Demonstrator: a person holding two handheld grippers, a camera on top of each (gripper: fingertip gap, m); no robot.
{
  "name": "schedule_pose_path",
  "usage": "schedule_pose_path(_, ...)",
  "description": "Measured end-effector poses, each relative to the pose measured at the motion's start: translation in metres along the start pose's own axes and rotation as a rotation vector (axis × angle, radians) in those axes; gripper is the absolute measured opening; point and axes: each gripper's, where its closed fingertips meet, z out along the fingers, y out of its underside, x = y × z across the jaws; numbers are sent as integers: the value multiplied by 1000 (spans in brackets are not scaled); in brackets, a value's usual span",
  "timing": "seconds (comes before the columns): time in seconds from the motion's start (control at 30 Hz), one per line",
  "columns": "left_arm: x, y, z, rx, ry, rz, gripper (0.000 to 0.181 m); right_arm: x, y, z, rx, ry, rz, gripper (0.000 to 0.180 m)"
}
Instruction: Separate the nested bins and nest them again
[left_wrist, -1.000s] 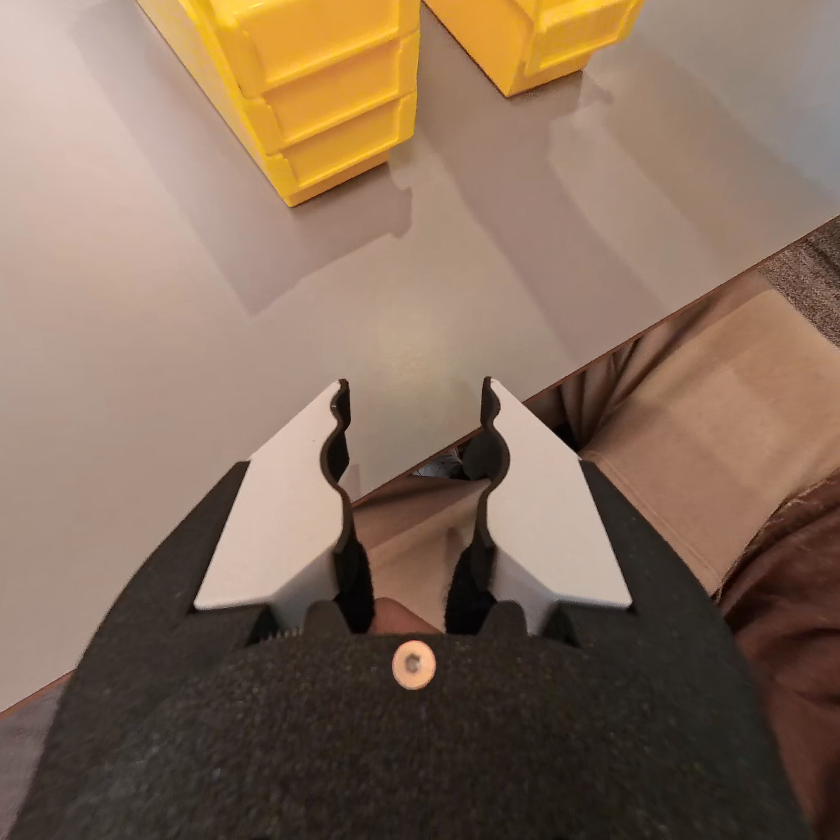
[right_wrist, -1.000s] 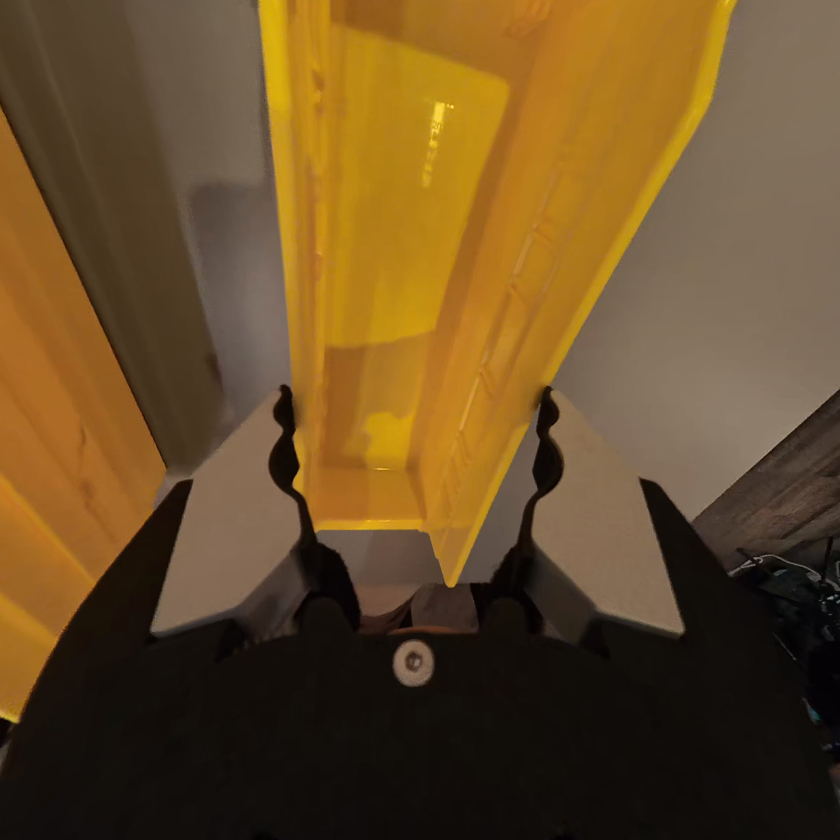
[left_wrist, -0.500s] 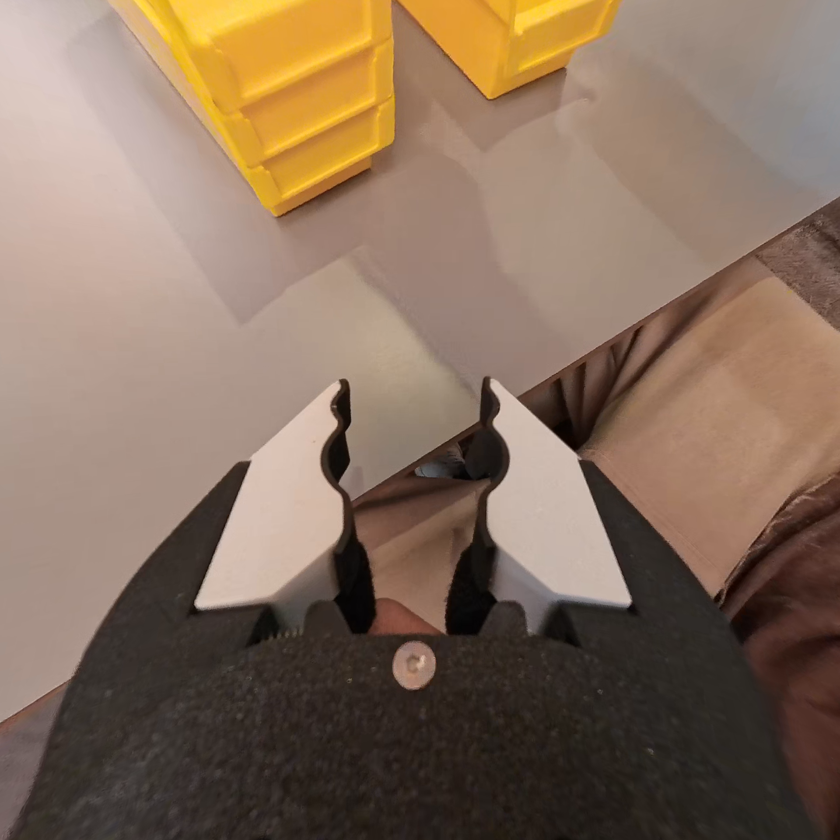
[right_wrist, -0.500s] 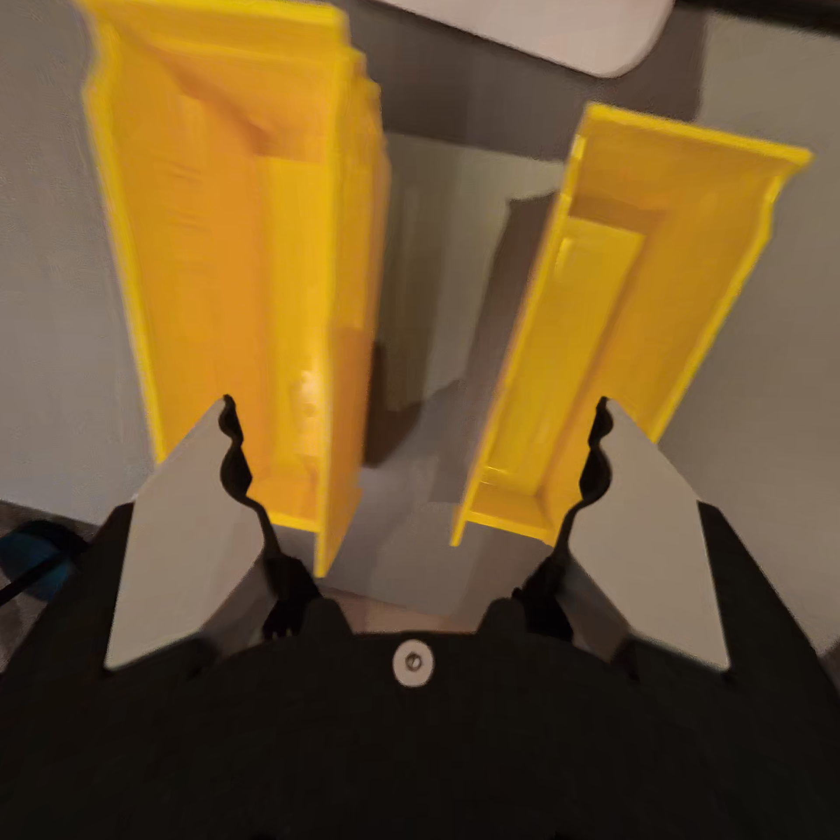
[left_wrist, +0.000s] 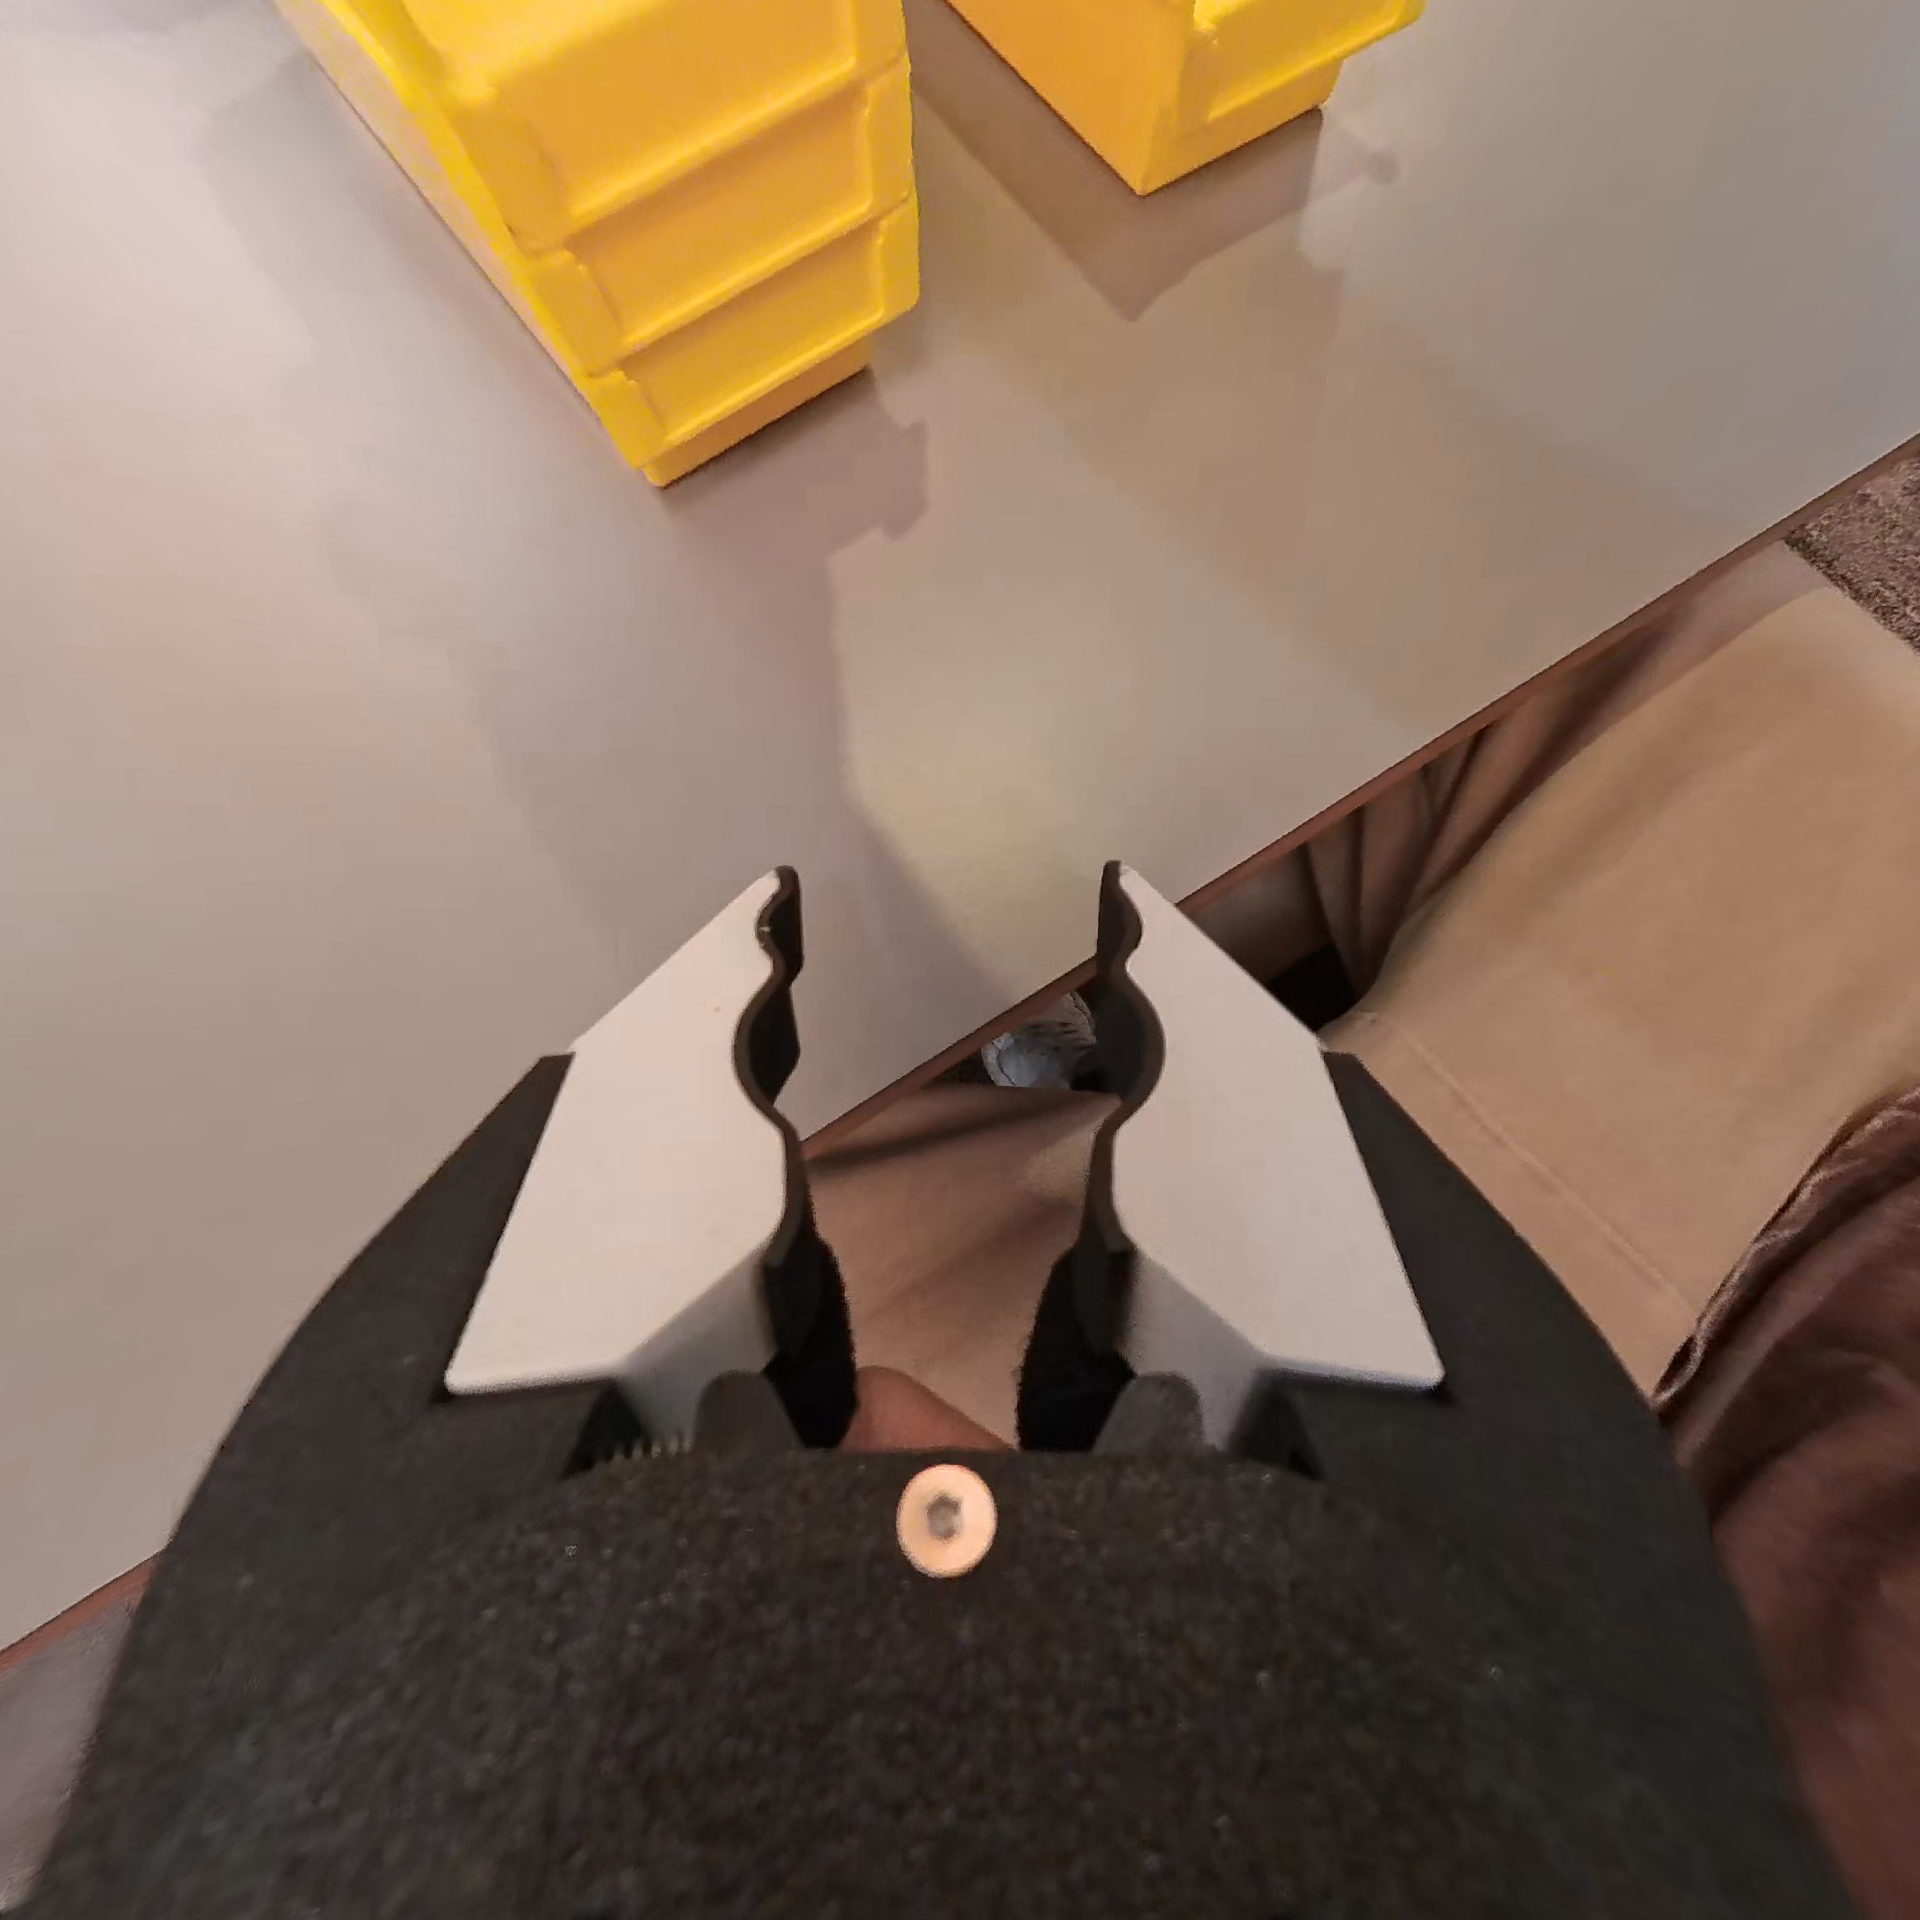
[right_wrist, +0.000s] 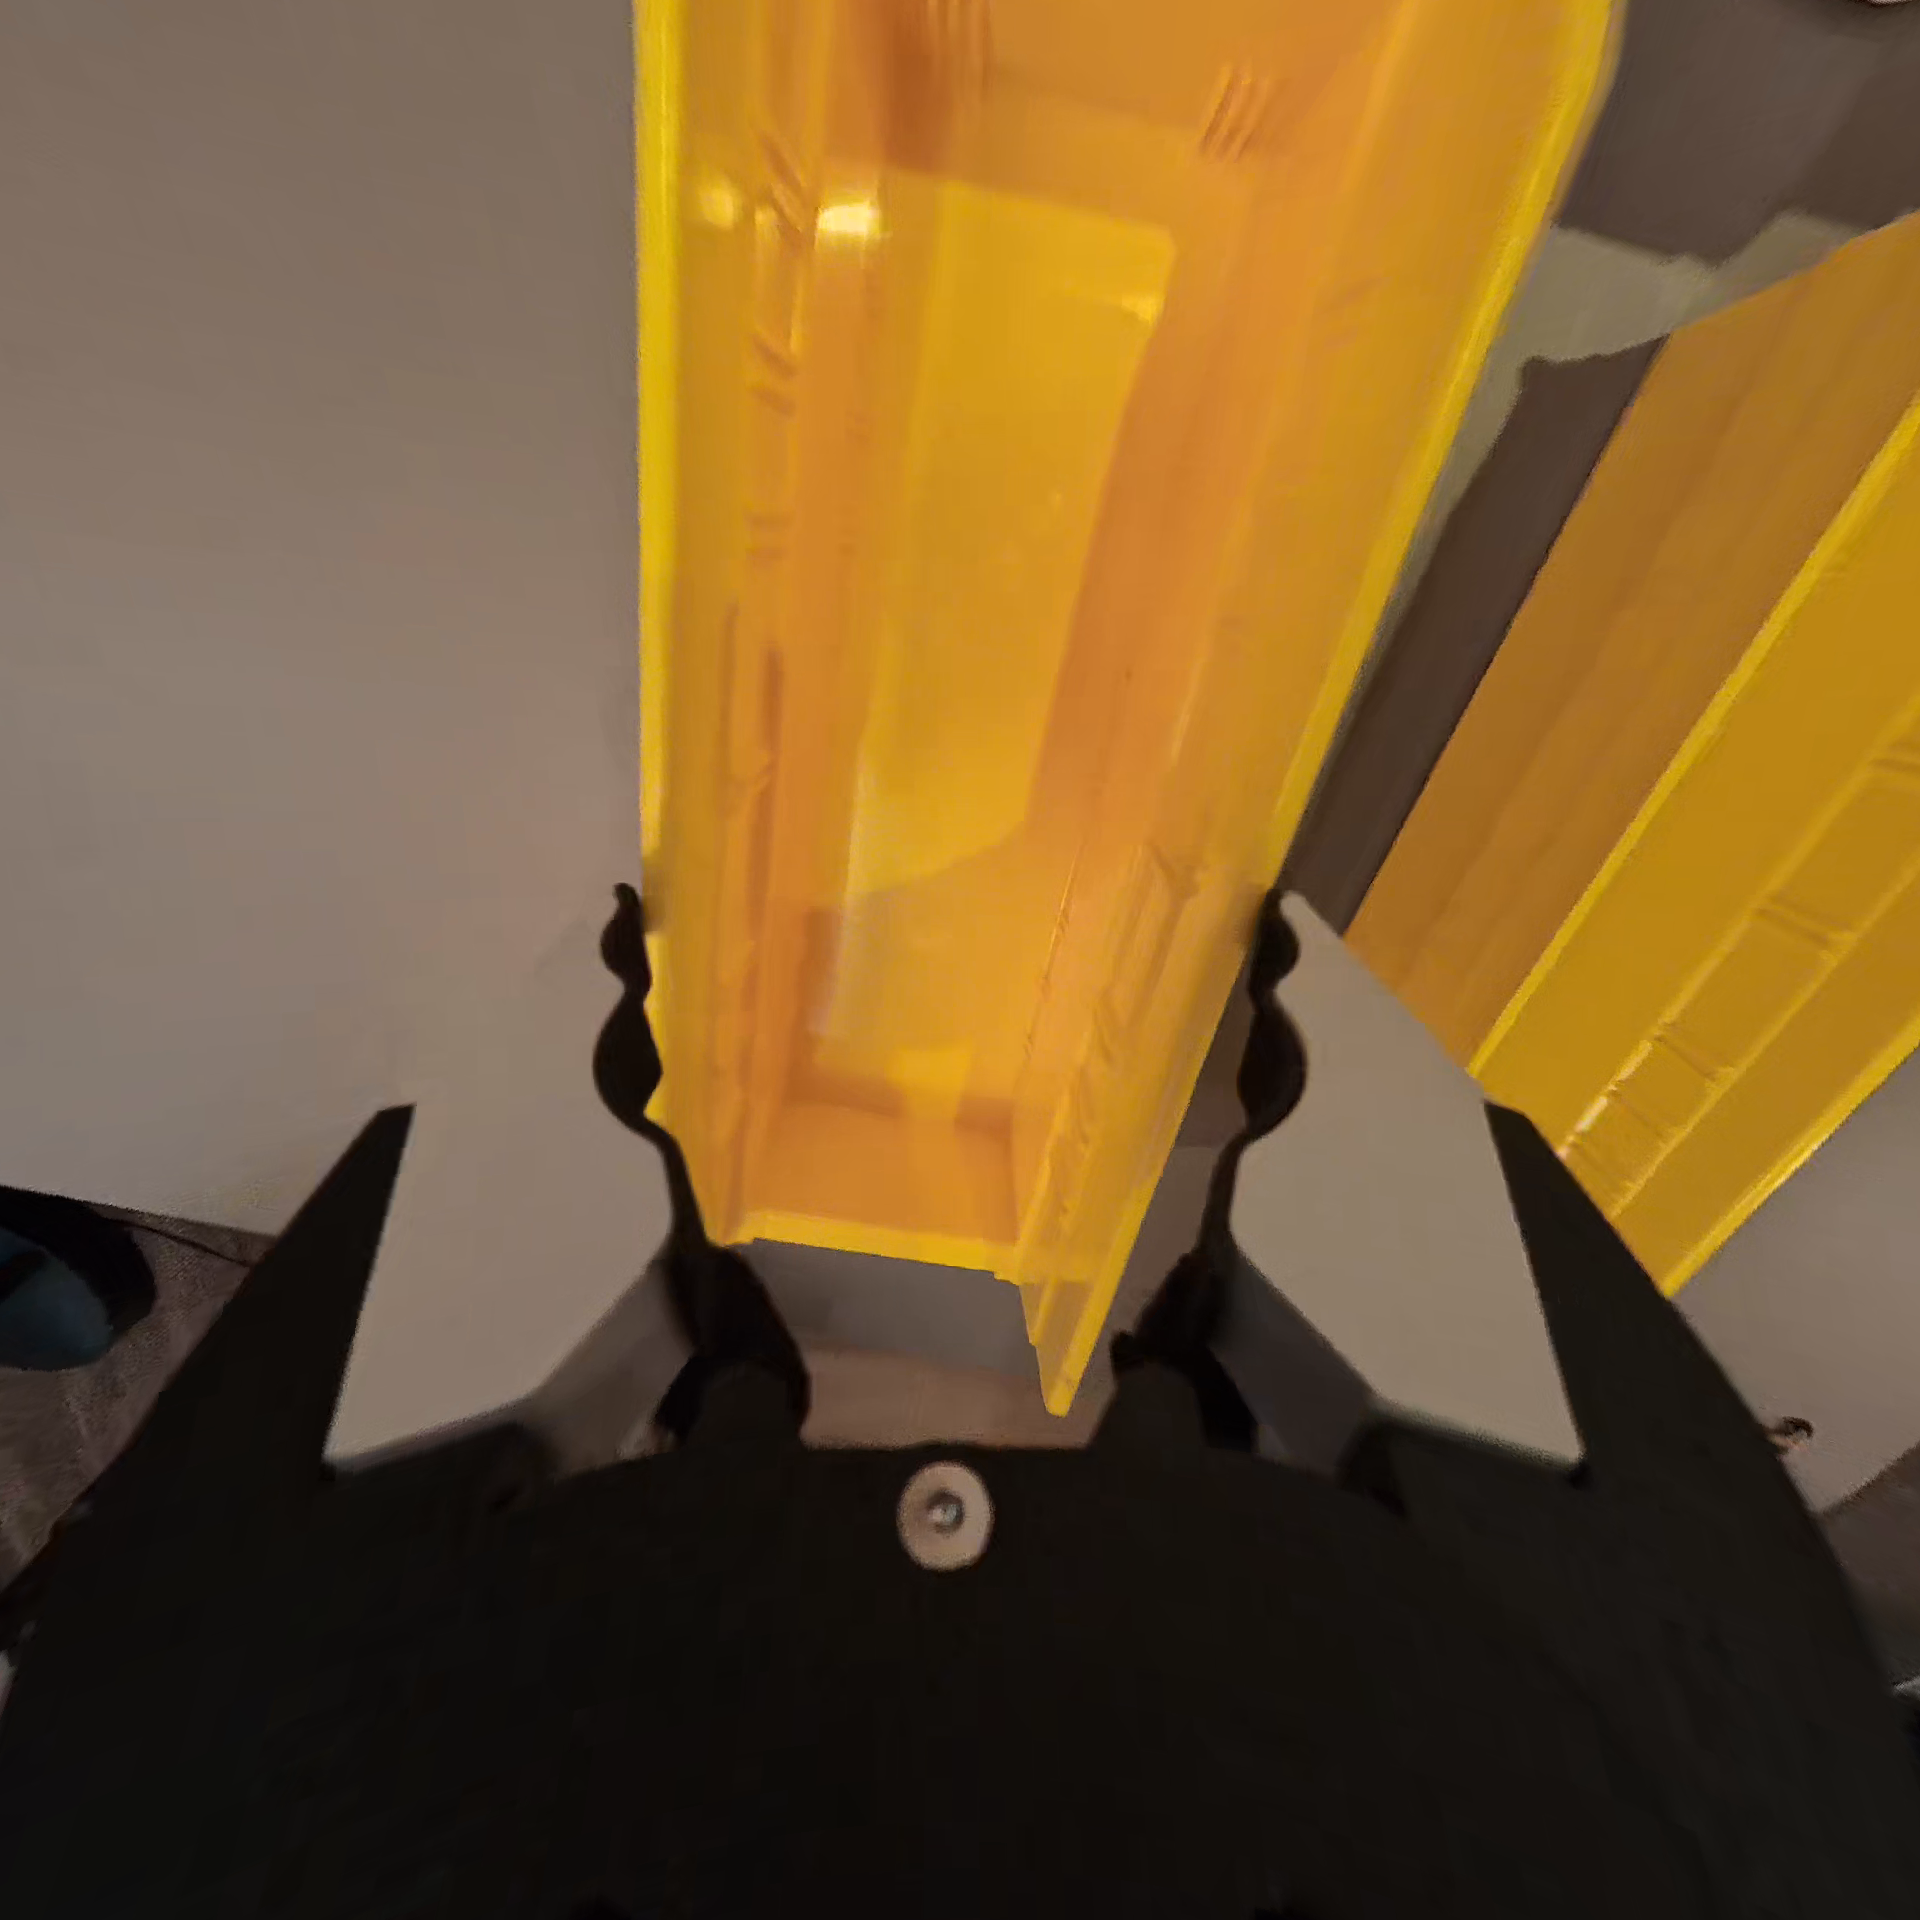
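The right gripper (right_wrist: 945, 1049) straddles the near end of a yellow bin (right_wrist: 1039, 623), its fingers spread wide on either side of the bin's walls; whether they press on the plastic cannot be told from this blurred view. A second yellow bin (right_wrist: 1683, 790) lies just beside it to the right on the grey table (right_wrist: 291, 520). The left gripper (left_wrist: 951, 1039) hovers over the table's near edge, fingers apart and holding nothing, with the nested stack (left_wrist: 727, 229) and another bin (left_wrist: 1195, 73) well ahead. The bins look like thin, rigid moulded plastic: probably light, smooth and liable to slip, so a grip across the near end, over the outer walls under the rim, seems safest.
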Motion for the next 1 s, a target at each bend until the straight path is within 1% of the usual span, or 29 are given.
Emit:
schedule_pose_path(0.1,-1,-1,0,4,9,-17,54,-1,-1,-3,-15,4,11,100)
schedule_pose_path(0.27,2,-2,0,5,15,-13,54,-3,-1,-5,-18,5,22,88)
schedule_pose_path(0.8,3,-1,1,-2,7,4,53,1,4,-10,-34,-7,33,83)
schedule_pose_path(1.0,2,-1,2,-4,7,1,53,1,2,-20,-26,-4,30,84)
